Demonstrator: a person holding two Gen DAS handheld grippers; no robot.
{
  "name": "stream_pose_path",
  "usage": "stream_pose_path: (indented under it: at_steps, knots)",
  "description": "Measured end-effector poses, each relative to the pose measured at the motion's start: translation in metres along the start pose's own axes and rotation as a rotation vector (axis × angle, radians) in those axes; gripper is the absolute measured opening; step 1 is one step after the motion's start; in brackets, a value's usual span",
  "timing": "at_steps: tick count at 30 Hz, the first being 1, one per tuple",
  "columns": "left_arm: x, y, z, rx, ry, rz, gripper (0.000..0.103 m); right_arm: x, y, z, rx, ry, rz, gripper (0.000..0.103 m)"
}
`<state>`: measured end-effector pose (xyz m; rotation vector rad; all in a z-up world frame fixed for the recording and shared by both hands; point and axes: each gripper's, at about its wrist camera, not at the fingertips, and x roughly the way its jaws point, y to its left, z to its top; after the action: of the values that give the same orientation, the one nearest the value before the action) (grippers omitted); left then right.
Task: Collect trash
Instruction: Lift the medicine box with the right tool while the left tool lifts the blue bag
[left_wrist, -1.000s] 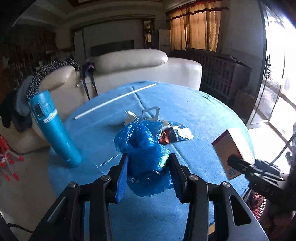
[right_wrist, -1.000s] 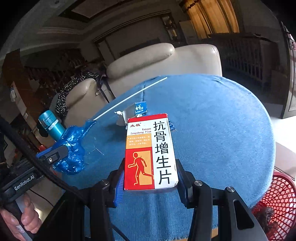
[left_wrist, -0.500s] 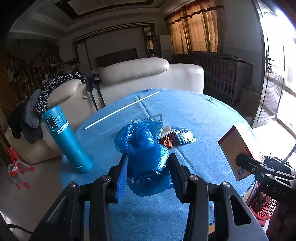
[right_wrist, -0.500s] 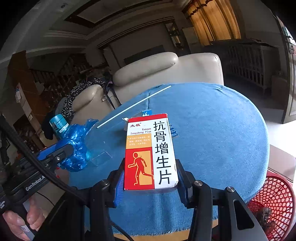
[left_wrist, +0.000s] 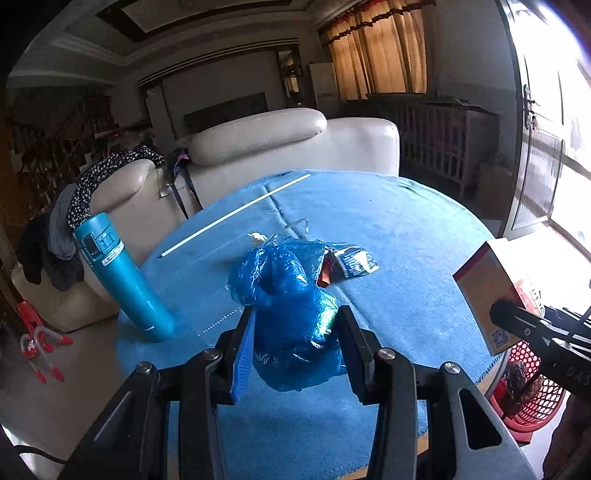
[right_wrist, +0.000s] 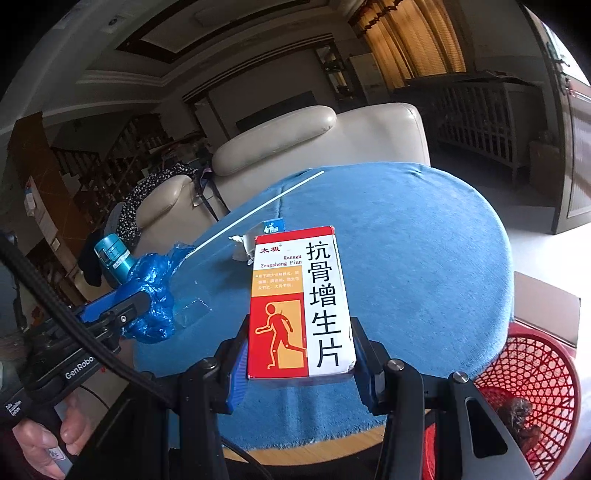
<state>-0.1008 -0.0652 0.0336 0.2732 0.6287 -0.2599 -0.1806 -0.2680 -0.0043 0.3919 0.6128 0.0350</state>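
Note:
My left gripper (left_wrist: 295, 343) is shut on a crumpled blue plastic bag (left_wrist: 288, 306) and holds it above the round table with the blue cloth (left_wrist: 406, 236). My right gripper (right_wrist: 299, 354) is shut on a red and white medicine box (right_wrist: 299, 302) with Chinese print, held above the table's near edge. The box also shows in the left wrist view (left_wrist: 487, 295) at the right. The bag also shows in the right wrist view (right_wrist: 151, 295) at the left. A red mesh trash basket (right_wrist: 535, 387) stands on the floor at the right, below the table edge, with some trash inside.
A teal flask (left_wrist: 122, 280) stands at the table's left edge. Snack wrappers (left_wrist: 351, 260) and a thin white stick (left_wrist: 236, 216) lie on the cloth. A cream sofa (left_wrist: 295, 147) with clothes draped on it stands behind the table.
Both grippers have pulled back and up from the table with their loads. The red basket has come further into view at the lower right.

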Motion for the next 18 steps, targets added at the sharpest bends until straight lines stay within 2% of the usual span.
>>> stream_pose_path:
  at_steps: [18]
  knots:
    - [0.002,-0.033,0.005,0.078,0.006,-0.024,0.046,-0.015,-0.032,-0.006,0.065,0.000,-0.012,0.050]
